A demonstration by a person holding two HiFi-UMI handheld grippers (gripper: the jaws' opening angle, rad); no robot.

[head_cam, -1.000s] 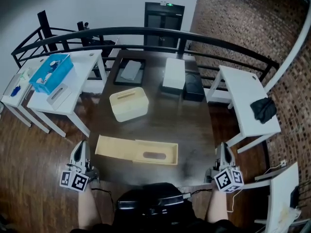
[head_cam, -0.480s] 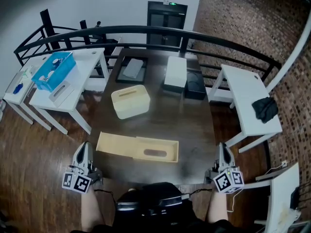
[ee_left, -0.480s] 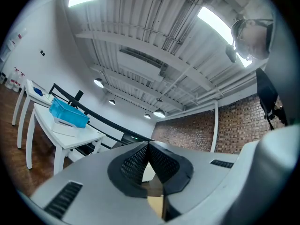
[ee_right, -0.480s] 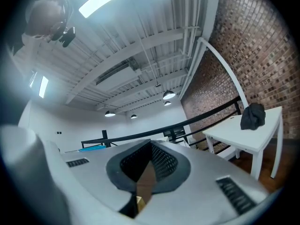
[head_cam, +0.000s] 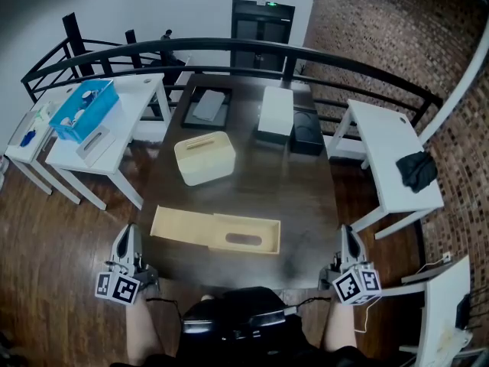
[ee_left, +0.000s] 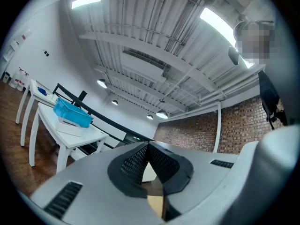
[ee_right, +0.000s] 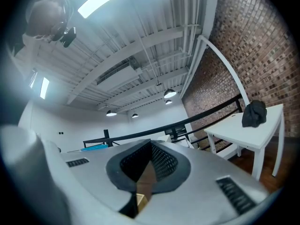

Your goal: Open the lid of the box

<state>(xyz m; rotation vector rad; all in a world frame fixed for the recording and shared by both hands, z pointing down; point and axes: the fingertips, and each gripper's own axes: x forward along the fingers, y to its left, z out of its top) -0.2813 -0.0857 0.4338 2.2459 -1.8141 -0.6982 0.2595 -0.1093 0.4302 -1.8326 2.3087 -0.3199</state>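
A long flat pale wooden box (head_cam: 215, 231) with an oval slot in its top lies across the near part of the dark table (head_cam: 306, 197). Behind it stands a cream box (head_cam: 203, 157) with a wooden strip in its lid, which is closed. My left gripper (head_cam: 127, 235) hangs off the table's near left corner, shut and empty. My right gripper (head_cam: 349, 235) is off the near right corner, also shut and empty. In the left gripper view the pads (ee_left: 161, 161) meet at the tip. In the right gripper view the pads (ee_right: 161, 161) meet too, with a sliver of wood showing below.
At the table's far end are a white box (head_cam: 275, 112), a black box (head_cam: 306, 136) and a dark tray (head_cam: 205, 107). White side tables stand left, one with a blue bin (head_cam: 82, 109), and right, with a black cloth (head_cam: 416, 172). A black railing (head_cam: 229, 48) curves behind.
Both grippers stay shut at the table's near corners. The head view has shifted slightly, and nothing on the table has moved.
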